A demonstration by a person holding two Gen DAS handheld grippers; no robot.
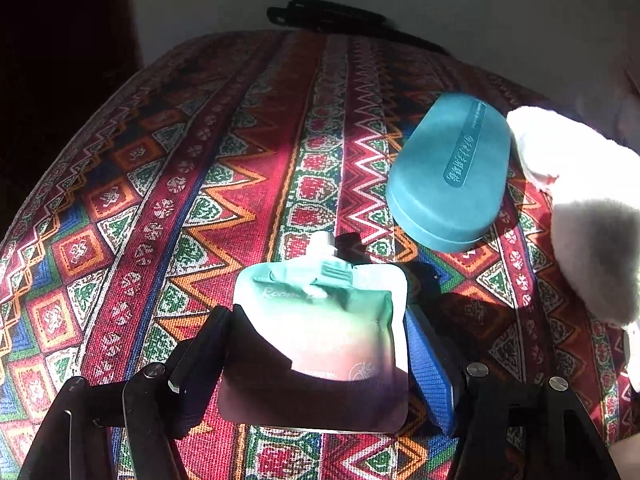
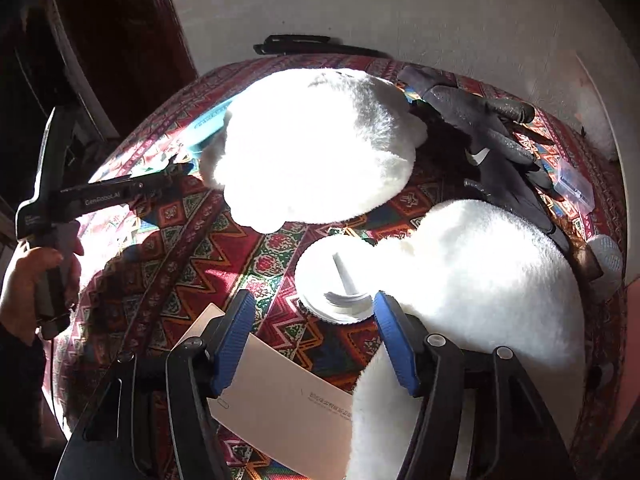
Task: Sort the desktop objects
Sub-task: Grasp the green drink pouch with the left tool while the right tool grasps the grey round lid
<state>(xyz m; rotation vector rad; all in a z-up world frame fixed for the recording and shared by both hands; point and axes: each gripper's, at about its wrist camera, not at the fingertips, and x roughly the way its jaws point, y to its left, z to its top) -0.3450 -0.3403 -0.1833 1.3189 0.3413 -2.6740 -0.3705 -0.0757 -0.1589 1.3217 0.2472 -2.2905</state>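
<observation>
Left gripper (image 1: 320,344) clamps a green spout pouch (image 1: 324,320) just above the patterned cloth (image 1: 160,200), spout pointing far, long axis near-to-far. Teal case (image 1: 448,172) lies far right. Right gripper (image 2: 316,344) gapes wide, empty, over a white lid (image 2: 332,280) beside white fur (image 2: 480,280).

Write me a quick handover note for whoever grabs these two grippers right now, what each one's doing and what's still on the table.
Left gripper: shut on the green spout pouch, held over the patterned cloth.
Right gripper: open, empty, over the white lid with a nozzle and the card.
On the cloth: teal glasses case, two white fluffy items, black gloves, small clear box.
Done: pouch picked up.
Left: place the pouch; nothing else looks sorted.
</observation>
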